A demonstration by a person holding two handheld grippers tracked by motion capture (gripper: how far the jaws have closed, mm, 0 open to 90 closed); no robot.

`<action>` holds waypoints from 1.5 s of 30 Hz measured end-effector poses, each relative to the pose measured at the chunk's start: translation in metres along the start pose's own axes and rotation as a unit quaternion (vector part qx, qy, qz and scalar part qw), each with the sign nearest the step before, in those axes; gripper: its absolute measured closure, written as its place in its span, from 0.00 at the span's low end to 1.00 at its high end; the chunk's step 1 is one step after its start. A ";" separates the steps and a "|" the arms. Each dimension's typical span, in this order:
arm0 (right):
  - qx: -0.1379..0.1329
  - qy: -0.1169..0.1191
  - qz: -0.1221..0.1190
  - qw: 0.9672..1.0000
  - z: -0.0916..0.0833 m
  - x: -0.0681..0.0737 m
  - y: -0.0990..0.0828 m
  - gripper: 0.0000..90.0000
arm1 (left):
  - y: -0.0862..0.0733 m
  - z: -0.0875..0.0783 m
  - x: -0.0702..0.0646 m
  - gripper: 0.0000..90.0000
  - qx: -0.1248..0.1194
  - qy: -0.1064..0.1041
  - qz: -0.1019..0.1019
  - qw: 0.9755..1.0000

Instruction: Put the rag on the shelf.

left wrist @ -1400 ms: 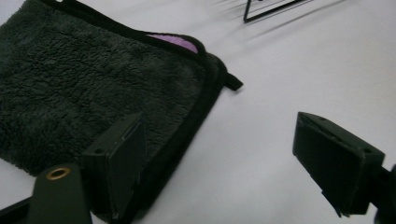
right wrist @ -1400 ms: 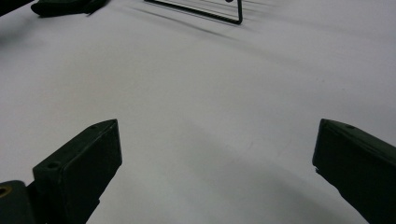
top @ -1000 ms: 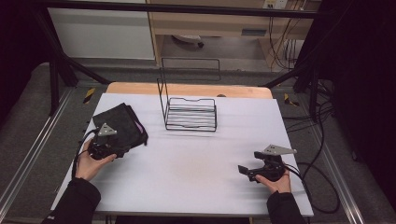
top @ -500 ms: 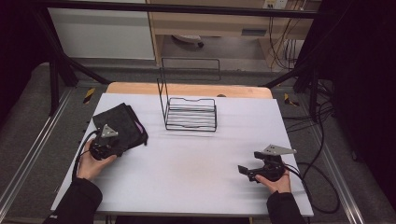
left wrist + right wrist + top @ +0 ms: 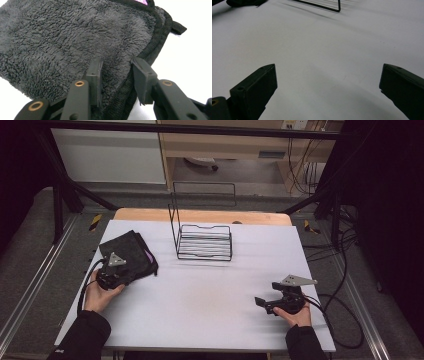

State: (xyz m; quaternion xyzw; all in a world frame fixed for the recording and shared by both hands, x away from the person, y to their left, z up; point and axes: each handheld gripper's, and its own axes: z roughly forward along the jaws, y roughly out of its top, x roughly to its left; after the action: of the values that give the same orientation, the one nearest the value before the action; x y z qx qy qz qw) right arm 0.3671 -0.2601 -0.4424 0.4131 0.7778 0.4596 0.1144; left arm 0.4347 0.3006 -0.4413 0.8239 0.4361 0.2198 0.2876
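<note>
Fleecy grey towel (image 5: 75, 37) edge lies between left gripper's (image 5: 116, 72) closing jaws, not yet pinched.

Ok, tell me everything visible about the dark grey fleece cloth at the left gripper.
The dark grey fleece cloth is fluffy, folded into stacked layers with black stitched edging and a sliver of pink showing at the far edge. It lies flat on the white table near its left side. The left gripper has just been closing its jaws around the near folded edge, which lies between them.
</note>
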 end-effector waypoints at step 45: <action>-0.001 0.004 -0.001 1.000 0.000 0.001 0.000 0.03 | -0.020 -0.018 0.021 0.90 -0.006 -0.005 -0.038 0.999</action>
State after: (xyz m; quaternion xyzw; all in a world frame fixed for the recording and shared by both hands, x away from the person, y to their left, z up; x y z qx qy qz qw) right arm 0.3667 -0.2596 -0.4425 0.4102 0.7784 0.4619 0.1121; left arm 0.4227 0.3330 -0.4391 0.8062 0.4644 0.2073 0.3024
